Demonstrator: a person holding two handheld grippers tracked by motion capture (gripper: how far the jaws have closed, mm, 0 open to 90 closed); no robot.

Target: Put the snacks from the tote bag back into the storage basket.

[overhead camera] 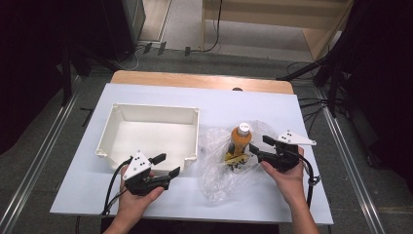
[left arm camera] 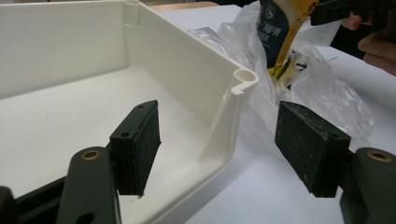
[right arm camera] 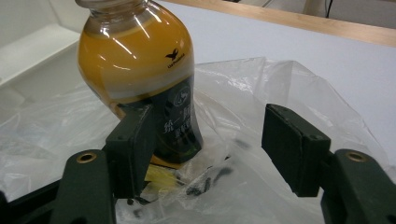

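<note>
A bottle of orange drink with a dark label stands upright on a crumpled clear plastic bag right of centre. My right gripper is open just to the bottle's right. In the right gripper view the bottle rises behind one jaw, and only bag film lies between the jaws of the right gripper. My left gripper is open at the near right corner of the white tray. In the left gripper view that corner stands between the pads without touching them.
The white tray holds nothing inside and sits left of the bag. A wooden strip runs along the table's far edge. The near edge of the table lies close under both hands.
</note>
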